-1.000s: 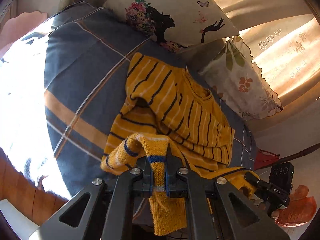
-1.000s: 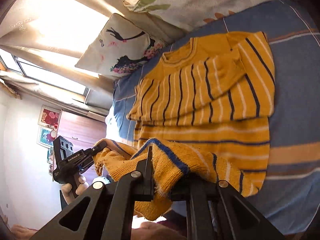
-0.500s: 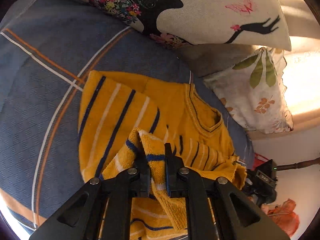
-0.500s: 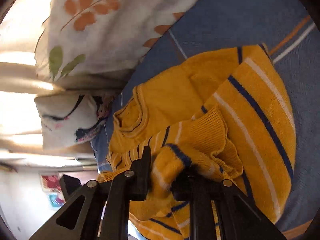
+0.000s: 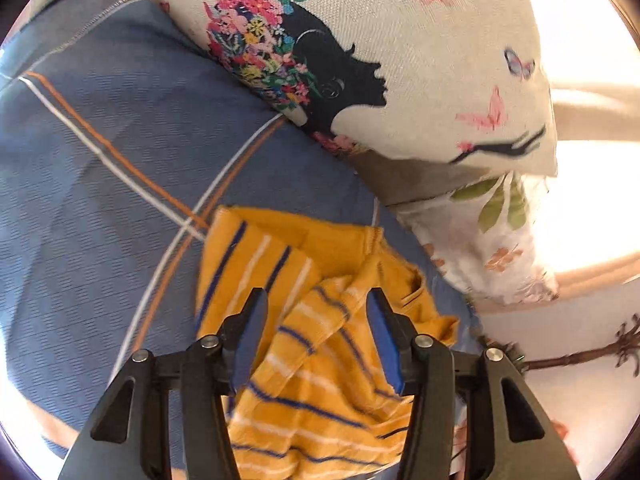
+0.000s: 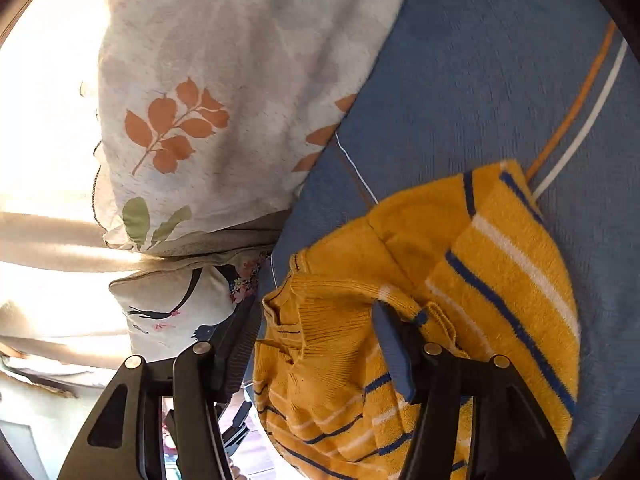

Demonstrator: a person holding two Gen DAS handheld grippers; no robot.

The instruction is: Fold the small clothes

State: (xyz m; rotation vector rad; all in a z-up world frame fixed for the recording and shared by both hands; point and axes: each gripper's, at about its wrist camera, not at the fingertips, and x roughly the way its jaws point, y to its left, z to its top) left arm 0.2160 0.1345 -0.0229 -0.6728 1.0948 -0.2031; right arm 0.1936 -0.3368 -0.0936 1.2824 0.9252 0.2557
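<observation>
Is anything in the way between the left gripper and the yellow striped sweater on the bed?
Nothing visible. The left gripper is open directly over the yellow striped sweater, whose folded knit lies between its fingers. The butterfly pillow and the leaf-print pillow sit beyond the sweater, clear of the gripper.

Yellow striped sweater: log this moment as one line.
left gripper open | right gripper open | yellow striped sweater folded on blue plaid bedsheet | near pillows

Mustard-yellow sweater point(image 5: 320, 364) with navy and white stripes; blue-grey bedspread point(image 5: 100, 208) crossed by orange and white lines; cream pillow point(image 5: 400, 52), black silhouette, pink butterflies; white pillow point(image 6: 224, 92), orange and green leaves.
</observation>
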